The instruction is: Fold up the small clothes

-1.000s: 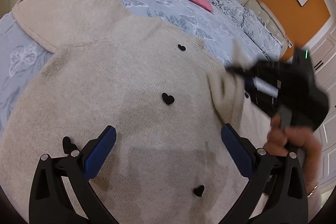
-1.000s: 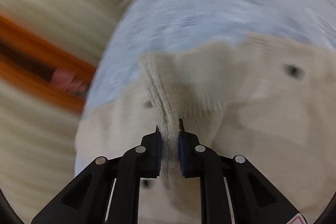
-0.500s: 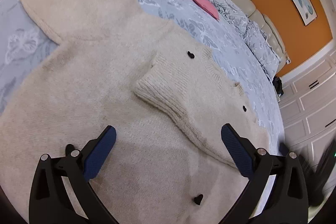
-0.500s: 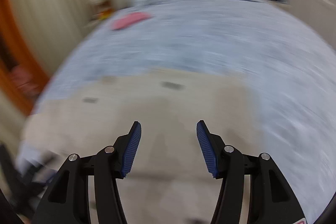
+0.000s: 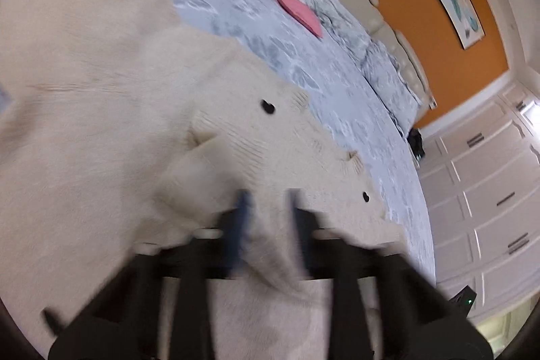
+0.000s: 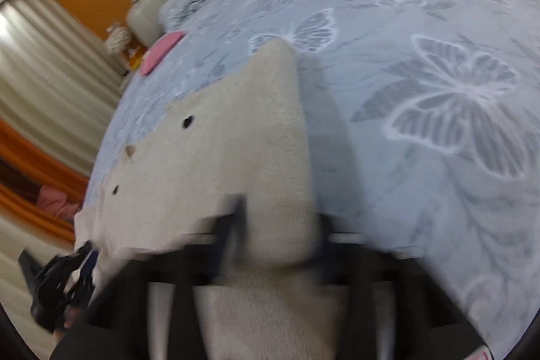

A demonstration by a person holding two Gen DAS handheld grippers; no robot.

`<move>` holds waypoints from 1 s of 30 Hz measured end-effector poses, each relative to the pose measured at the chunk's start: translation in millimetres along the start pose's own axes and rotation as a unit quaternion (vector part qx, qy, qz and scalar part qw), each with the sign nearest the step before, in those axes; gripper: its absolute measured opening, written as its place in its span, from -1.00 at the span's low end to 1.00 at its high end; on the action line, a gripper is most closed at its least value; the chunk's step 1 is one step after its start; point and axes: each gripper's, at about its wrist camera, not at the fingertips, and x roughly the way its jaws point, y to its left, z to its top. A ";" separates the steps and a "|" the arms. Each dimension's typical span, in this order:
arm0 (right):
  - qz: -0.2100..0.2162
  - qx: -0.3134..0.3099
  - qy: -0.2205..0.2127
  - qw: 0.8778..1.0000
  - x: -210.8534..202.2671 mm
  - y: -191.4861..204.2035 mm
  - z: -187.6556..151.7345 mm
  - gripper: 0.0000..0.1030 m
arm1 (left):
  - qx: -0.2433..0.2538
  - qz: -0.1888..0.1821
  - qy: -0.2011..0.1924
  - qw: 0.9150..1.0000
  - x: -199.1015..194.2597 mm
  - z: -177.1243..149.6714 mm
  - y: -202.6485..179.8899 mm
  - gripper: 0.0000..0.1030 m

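A cream knit cardigan (image 5: 111, 110) with small black heart buttons (image 5: 267, 106) lies spread on the blue butterfly bedspread. One sleeve (image 5: 216, 157) is folded over its front. My left gripper (image 5: 268, 218) is blurred, its jaws narrowed around a raised fold of the knit. In the right wrist view the cardigan (image 6: 229, 157) fills the lower middle. My right gripper (image 6: 280, 228) is blurred too, jaws partly open with cardigan cloth between them. The left gripper (image 6: 64, 279) shows at the lower left there.
The bedspread (image 6: 422, 73) stretches to the right and far side. A pink cloth (image 5: 297, 10) lies near the pillows (image 5: 341, 22) and headboard. White wardrobe doors (image 5: 489, 201) stand at right. Curtains (image 6: 50, 63) hang beyond the bed's left edge.
My left gripper has narrowed from wide open and dropped onto the cardigan. My right gripper let go of the sleeve, swung away, and now sits low at the cardigan's edge.
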 end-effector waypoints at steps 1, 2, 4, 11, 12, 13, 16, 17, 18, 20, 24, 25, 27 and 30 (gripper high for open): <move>0.010 0.003 -0.006 1.000 -5.6 -1.3 -1.7 -0.65 | 0.008 -0.002 -0.002 1.000 1.2 0.1 -3.0 -1.00; 0.036 0.018 -0.027 0.999 -20.2 -0.1 2.1 -0.67 | 0.022 -0.005 -0.017 1.000 -1.5 1.0 -9.0 -1.00; 0.059 0.017 -0.065 0.996 -43.3 5.8 10.3 -0.69 | 0.046 -0.018 -0.045 0.998 -11.1 3.4 -19.1 -1.00; -0.049 0.013 -0.025 0.998 -6.5 -27.0 4.4 -0.70 | -0.008 0.020 0.004 1.000 11.3 -2.5 11.8 -1.00; -0.031 0.037 -0.035 0.998 -9.0 -33.1 3.9 -0.70 | -0.017 0.014 0.002 1.000 8.7 -2.2 13.5 -1.00; -0.031 0.039 -0.034 0.998 -12.0 -30.9 6.7 -0.70 | -0.018 0.017 -0.006 1.000 3.7 -1.0 12.2 -0.90; -0.062 -0.012 -0.049 0.997 -21.1 -5.8 13.8 -0.58 | -0.022 0.040 -0.018 0.999 -5.6 -1.0 6.1 0.03; -0.073 -0.021 -0.048 0.996 -21.0 -1.2 12.5 -0.53 | -0.029 0.037 -0.026 0.999 -8.4 -3.2 5.6 0.18; -0.082 -0.026 -0.048 0.995 -19.6 2.3 10.7 -0.52 | -0.029 0.040 -0.027 0.998 -7.9 -4.9 3.5 0.19; -0.089 -0.024 -0.049 0.995 -17.3 6.4 10.0 -0.42 | -0.017 0.049 -0.022 0.998 -2.6 -6.5 1.0 0.18; -0.089 -0.017 -0.055 0.994 -13.5 6.7 12.2 -0.32 | -0.002 0.051 -0.018 0.999 5.9 -6.0 5.7 -0.60; -0.090 -0.015 -0.065 0.994 -16.3 8.0 13.6 -0.32 | -0.016 0.047 -0.019 0.999 4.9 -3.9 11.4 -0.90; -0.100 -0.012 -0.090 0.991 -25.0 9.8 -4.9 -0.25 | -0.043 0.041 -0.041 0.997 -4.4 0.6 19.5 -0.94; -0.121 -0.021 -0.143 0.982 -42.5 19.4 -8.2 0.07 | -0.075 0.055 -0.124 0.988 -42.1 19.7 33.8 -0.76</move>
